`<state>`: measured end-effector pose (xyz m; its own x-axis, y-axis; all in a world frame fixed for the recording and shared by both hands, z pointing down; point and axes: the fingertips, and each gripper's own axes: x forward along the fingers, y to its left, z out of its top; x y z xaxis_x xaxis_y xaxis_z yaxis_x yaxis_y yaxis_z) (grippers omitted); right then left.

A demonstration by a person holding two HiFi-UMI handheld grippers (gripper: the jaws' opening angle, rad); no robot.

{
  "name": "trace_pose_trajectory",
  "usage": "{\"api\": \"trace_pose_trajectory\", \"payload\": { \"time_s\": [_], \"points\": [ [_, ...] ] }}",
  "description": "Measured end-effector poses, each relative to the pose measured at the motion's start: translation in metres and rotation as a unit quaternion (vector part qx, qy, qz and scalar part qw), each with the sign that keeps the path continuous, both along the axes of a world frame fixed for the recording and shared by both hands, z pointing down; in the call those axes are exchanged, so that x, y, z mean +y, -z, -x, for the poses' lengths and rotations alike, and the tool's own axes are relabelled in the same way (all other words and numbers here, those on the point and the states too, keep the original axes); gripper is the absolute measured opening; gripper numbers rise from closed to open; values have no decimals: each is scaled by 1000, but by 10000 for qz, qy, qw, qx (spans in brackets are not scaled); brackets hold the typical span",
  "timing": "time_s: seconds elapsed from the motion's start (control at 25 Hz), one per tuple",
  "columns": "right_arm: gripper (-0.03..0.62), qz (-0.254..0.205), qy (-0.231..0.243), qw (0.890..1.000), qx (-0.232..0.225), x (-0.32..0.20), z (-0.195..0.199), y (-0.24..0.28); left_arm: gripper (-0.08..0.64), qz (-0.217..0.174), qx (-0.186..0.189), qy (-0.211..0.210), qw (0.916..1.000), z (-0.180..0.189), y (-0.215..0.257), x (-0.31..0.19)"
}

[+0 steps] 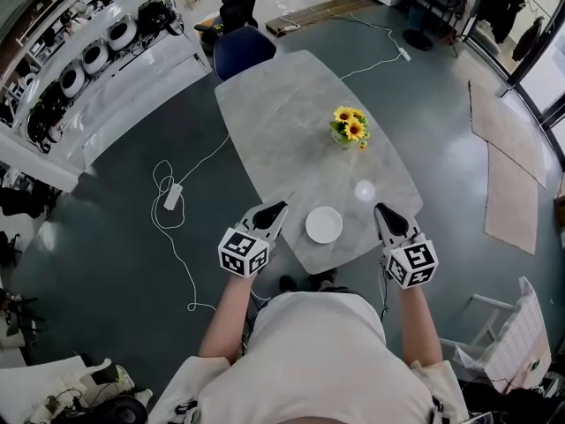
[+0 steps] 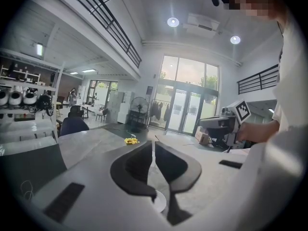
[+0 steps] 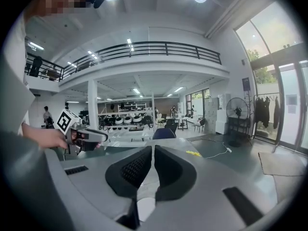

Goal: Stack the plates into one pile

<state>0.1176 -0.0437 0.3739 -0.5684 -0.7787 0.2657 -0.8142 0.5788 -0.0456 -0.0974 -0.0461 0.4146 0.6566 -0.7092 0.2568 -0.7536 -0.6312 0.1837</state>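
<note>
Plates by the worktop's near edge, nothing gripped.
Head view: seemingly one pile, between left hand-held gripper and right hand-held gripper. Left gripper view: jaws closed to a slit, empty. Right gripper view: likewise; open wide before any pick.

Open grey tabletop lies all round the white plate; a sunflower vase (well beyond the plate) stands mid-table, a blue chair at the far end

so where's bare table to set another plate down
Bare: the far half of the table, from the flowers to the chair. Crowded: the near end, with the plate between the left gripper and right gripper.
</note>
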Motion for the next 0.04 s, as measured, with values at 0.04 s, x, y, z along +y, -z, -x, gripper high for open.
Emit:
{"api": "trace_pose_trajectory", "payload": {
  "time_s": [0.04],
  "points": [
    [43, 10, 2, 10000, -16, 0, 0, 0, 25, 9, 6, 0, 10000, 0, 0, 1]
  ]
}}
